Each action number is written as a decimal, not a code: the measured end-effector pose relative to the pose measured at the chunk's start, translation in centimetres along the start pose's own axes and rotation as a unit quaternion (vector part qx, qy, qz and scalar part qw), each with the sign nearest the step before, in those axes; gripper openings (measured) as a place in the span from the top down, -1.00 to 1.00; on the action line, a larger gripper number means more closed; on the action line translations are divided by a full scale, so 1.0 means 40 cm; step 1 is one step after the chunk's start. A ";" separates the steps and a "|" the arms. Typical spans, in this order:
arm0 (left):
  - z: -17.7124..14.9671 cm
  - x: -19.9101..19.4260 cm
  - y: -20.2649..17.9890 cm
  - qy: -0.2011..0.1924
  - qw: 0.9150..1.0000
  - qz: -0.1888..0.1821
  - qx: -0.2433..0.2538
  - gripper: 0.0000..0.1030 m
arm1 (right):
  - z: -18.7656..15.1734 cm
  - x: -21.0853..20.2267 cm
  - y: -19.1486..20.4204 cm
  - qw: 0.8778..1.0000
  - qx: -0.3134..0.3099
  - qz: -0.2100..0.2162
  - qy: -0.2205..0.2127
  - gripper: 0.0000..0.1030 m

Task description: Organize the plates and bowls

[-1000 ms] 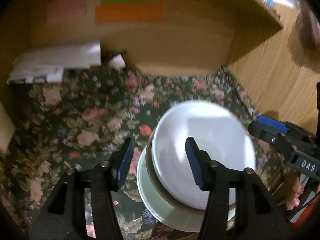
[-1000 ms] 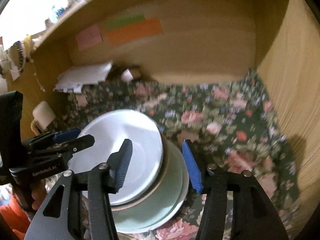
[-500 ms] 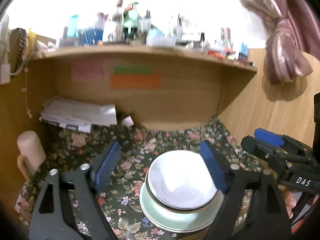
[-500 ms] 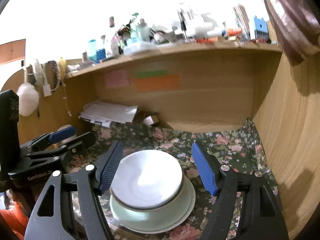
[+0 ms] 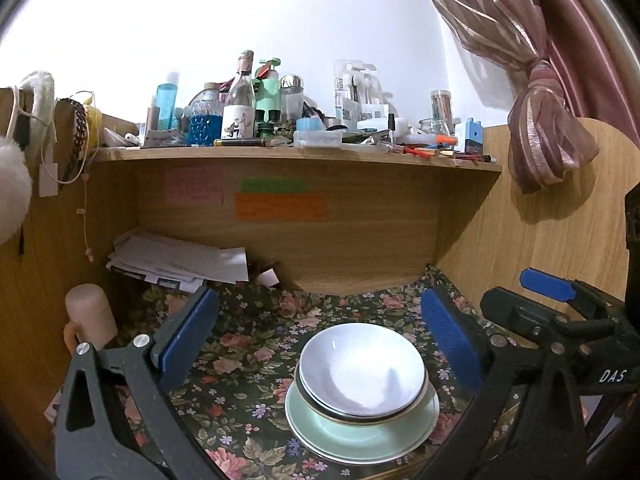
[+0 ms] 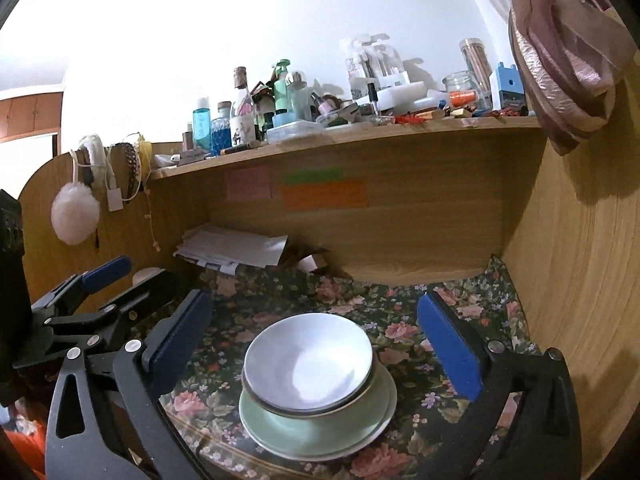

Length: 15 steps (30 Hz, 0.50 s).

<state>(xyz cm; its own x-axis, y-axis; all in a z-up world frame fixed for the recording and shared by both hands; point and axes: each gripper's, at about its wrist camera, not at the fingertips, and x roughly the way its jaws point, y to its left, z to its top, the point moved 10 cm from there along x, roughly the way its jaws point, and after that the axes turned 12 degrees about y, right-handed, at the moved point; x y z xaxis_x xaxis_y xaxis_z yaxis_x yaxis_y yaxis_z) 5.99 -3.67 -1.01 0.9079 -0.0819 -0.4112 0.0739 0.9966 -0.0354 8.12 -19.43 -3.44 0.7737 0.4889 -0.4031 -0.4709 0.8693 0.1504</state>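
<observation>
Sticky notes' (image 5: 280, 207) writing blurred, illegible

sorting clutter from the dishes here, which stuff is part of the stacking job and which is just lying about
Job: white bowl, green plate, left gripper, right gripper.
Lying about: stack of papers, sticky notes, shelf bottles, curtain.

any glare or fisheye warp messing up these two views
Left wrist: wall blown out white, shelf edge bowed, a soft highlight in the bowl. Right wrist: wall also overexposed, shelf curved, bowl sharp with mild sheen.
</observation>
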 end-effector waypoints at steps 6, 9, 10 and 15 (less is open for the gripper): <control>-0.005 -0.002 0.004 -0.002 1.000 -0.001 -0.004 -1.00 | -0.002 0.002 0.000 1.000 0.001 -0.002 0.000 -1.00; -0.006 0.000 0.006 0.000 1.000 -0.001 -0.004 -1.00 | -0.002 0.005 -0.001 1.000 0.002 -0.001 0.000 -1.00; -0.008 0.002 0.005 0.001 1.000 -0.001 -0.004 -1.00 | -0.002 0.005 -0.001 1.000 0.002 -0.002 0.000 -1.00; -0.008 0.010 0.001 0.003 1.000 -0.002 -0.004 -1.00 | -0.003 0.010 -0.001 1.000 0.000 -0.002 0.002 -1.00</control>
<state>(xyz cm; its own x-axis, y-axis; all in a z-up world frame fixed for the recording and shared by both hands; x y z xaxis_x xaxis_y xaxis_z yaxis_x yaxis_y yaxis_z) 6.21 -3.66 -1.47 0.9052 -0.0866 -0.4161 0.0750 0.9962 -0.0442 8.40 -19.30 -3.72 0.7742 0.4850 -0.4067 -0.4677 0.8713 0.1487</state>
